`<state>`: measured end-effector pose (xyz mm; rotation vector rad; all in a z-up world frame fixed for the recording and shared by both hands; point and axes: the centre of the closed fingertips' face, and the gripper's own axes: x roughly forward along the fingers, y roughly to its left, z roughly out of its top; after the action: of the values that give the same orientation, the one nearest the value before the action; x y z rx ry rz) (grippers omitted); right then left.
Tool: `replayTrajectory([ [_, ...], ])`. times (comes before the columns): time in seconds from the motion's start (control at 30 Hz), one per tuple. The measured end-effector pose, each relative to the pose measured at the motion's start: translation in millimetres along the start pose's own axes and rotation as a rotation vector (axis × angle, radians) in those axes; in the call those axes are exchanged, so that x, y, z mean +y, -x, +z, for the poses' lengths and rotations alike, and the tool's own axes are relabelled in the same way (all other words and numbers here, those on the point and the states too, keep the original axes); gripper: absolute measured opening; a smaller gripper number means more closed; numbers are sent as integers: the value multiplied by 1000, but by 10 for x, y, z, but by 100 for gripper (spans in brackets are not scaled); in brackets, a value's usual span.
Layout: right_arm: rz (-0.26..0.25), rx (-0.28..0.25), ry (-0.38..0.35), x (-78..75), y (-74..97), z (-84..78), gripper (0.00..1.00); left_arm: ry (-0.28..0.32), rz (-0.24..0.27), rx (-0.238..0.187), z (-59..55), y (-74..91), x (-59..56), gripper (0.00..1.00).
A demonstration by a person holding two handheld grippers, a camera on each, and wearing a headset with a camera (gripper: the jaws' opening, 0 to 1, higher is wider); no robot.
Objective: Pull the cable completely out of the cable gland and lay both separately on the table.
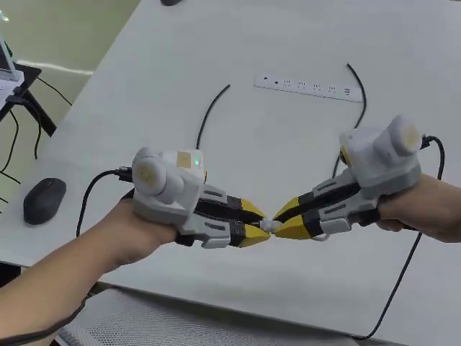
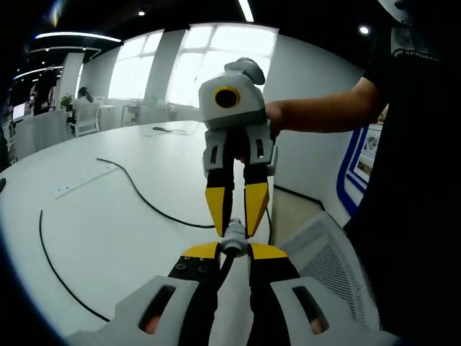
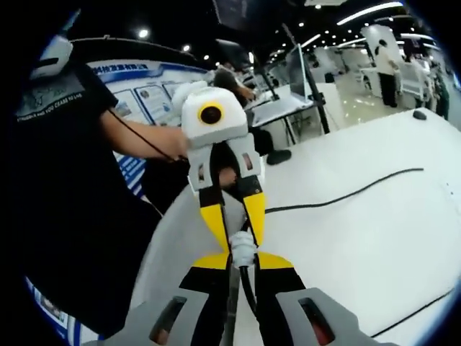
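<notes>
Held above the table (image 1: 216, 277): your left claw (image 1: 257, 230), narrowed on the cable gland (image 1: 268, 225); your right claw (image 1: 283, 219), pinching the black cable (image 3: 248, 285). Beyond: mouse (image 1: 45, 200), loose lead (image 1: 210, 112), power strip (image 1: 308, 86), its markings unreadable.

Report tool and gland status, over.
Left tool and right tool shut tip to tip on the cable gland, above the table. Cable not yet out, trailing between right tool's jaws. Power strip far back, clear of work.
</notes>
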<state>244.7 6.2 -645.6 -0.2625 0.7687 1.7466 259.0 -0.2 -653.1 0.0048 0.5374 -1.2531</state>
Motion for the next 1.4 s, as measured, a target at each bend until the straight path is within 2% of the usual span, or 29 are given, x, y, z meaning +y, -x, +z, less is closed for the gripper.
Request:
replayTrajectory([
  [0.07,-29,20,45,13,-5,-12,7,7,-4,1,-8,-7,-16,15],
  [0.1,-62,35,80,8,-7,-17,7,17,-4,1,-15,-7,-16,15],
  [0.13,-77,43,116,3,-12,-24,7,84,-11,4,-30,-8,-30,15],
  [0.2,-120,65,188,9,-15,-28,7,47,-10,-1,-18,-13,-31,15],
  [0.27,-161,78,253,-20,-13,-42,7,73,-11,-2,-16,-14,-41,15],
  [0.4,-235,90,311,-25,-6,-46,7,81,-15,-8,2,-9,-49,15],
  [0.43,-260,96,349,-30,2,-38,7,87,-17,-11,11,-8,-51,15],
  [0.5,-292,104,381,-22,7,-32,7,94,-20,-15,23,-1,-54,15],
  [0.67,-444,141,576,-37,23,33,7,129,-20,-38,73,37,-18,15],
  [0.8,-487,174,649,-18,10,26,7,137,-28,-38,73,38,-33,15],
  [1.07,-487,170,620,-36,-14,18,8,135,-33,-29,42,41,-30,15],
  [1.17,-470,135,496,-39,-23,0,8,119,-35,-22,21,36,-33,15],
  [1.23,-458,108,476,-46,-12,24,8,113,-35,-25,19,33,-32,15],
  [1.33,-406,65,351,-36,31,3,14,107,-32,-35,17,42,-20,15],
  [1.4,-367,24,275,-36,82,11,15,102,-30,-36,12,51,-17,15],
])
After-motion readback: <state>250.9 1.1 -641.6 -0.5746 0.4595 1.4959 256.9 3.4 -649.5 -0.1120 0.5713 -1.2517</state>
